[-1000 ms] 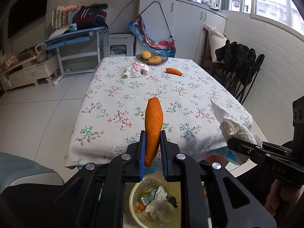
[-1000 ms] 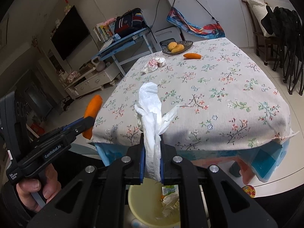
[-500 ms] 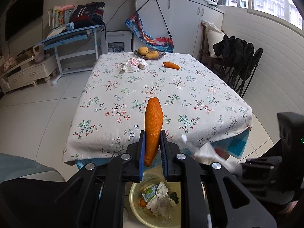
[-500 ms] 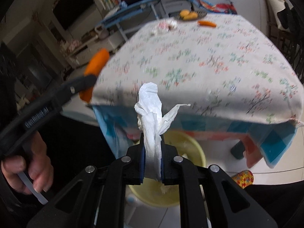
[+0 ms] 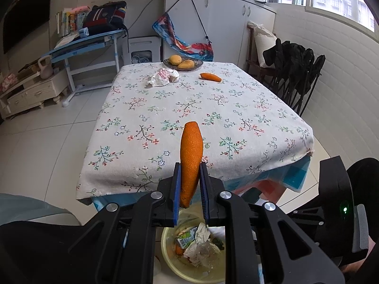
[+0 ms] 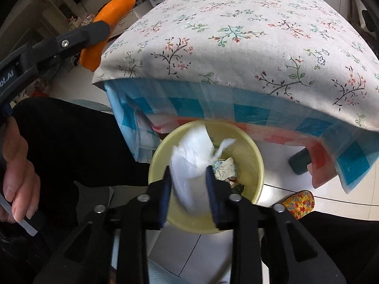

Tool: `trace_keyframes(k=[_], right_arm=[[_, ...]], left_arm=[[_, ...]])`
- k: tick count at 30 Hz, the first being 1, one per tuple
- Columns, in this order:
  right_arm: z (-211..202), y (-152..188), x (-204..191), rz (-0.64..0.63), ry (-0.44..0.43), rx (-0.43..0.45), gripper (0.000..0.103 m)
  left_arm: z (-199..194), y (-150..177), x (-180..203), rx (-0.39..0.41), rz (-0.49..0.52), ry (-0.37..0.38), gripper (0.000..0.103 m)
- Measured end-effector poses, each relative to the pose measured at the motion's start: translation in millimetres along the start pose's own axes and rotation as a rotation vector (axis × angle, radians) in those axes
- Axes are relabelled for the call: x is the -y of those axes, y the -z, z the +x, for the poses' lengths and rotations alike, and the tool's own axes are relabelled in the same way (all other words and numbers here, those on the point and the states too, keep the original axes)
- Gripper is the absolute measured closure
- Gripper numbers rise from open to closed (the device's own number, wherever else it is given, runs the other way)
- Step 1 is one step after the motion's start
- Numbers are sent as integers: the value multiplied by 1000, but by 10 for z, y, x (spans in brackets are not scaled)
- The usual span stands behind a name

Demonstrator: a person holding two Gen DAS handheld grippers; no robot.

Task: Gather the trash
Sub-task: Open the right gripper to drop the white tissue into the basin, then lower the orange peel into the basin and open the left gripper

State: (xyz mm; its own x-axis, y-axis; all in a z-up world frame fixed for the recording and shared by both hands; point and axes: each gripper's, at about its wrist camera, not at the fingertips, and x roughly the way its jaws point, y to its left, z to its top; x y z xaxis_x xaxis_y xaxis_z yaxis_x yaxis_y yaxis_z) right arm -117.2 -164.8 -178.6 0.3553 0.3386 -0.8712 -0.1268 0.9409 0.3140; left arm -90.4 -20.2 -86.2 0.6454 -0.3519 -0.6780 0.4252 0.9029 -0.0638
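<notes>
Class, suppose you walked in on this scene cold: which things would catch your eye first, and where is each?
First the white tissue between the right claw, whose jaws have just been opening over the yellow bin on the floor by the table. Next the orange peel standing upright, pinched in the left claw. Farther off, a second peel and a crumpled wrapper lie near the fruit bowl.

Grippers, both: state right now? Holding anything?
Left gripper: shut on the long orange peel.
Right gripper: jaws just opening; crumpled white tissue loose between them, above the pale yellow plastic bin.
</notes>
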Motion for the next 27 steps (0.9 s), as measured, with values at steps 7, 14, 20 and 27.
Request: trace_keyframes(k=[7,14,20,27], right_arm=[[-89,-34,71,43,26,42,55],[-323,-76,286,155,31,170,51],[-524,-96,342,192,42,288,46],[-596,-99,446,244,45,336,42]], left_arm=[[39,50,50,-27,31,25,89],[221,248,182,-162,124,90,89],[452,450,345,-325,207,135,87],[510,569,461,-373,280,115,58]])
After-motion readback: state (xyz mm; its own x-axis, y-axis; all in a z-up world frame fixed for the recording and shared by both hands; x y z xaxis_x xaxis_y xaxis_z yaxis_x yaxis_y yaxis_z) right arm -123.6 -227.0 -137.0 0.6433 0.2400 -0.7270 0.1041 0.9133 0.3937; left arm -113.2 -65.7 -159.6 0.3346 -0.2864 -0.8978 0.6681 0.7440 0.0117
